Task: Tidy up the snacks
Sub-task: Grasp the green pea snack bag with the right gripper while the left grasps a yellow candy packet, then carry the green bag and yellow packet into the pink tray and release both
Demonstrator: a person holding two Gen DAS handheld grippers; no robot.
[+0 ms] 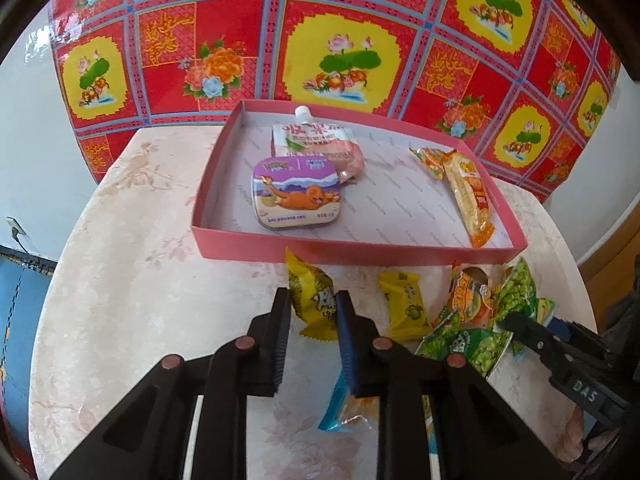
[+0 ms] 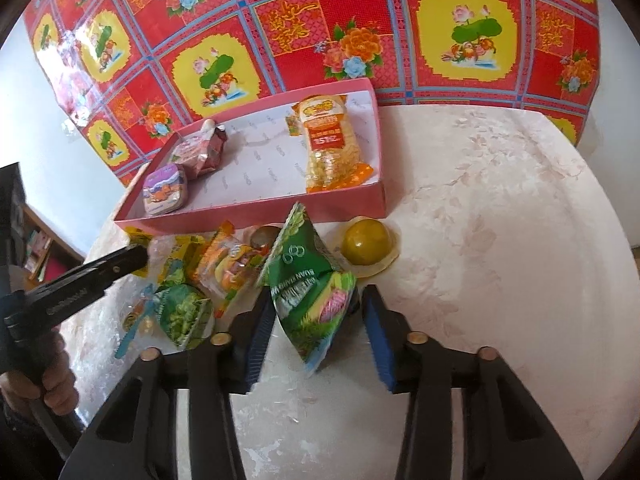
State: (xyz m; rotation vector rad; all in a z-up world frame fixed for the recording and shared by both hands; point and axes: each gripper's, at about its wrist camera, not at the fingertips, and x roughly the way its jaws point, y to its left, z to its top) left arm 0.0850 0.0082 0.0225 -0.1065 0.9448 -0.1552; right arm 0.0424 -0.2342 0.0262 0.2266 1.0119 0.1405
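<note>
1. The left gripper (image 1: 310,310) sits at lower centre of the left wrist view, its jaws narrowed around a yellow snack packet (image 1: 314,300) that lies on the table; whether the pads actually press it I cannot tell
2. The right gripper (image 2: 318,320) at lower centre of the right wrist view is wide open, with a green triangular packet (image 2: 308,280) standing tilted between the fingers; a gap shows beside the right-hand pad (image 2: 380,344)
3. The pink tray (image 1: 280,246) fills the middle of the left wrist view. Inside it, a purple tin (image 1: 296,196) lies left of centre, touching a spouted drink pouch (image 1: 316,140) just above it, and a long orange-yellow wafer pack (image 1: 470,196) lies along the right side
4. Below the tray's near wall, loose snacks rest on the pale floral table (image 1: 120,280): a small yellow sweet (image 1: 404,304), an orange packet (image 1: 470,296) and green pea packets (image 1: 480,344) in a heap at lower right
5. In the right wrist view a yellow jelly cup (image 2: 370,246) sits just beside the tray's near right corner
6. A red floral cloth (image 1: 340,32) covers the upper frame
</note>
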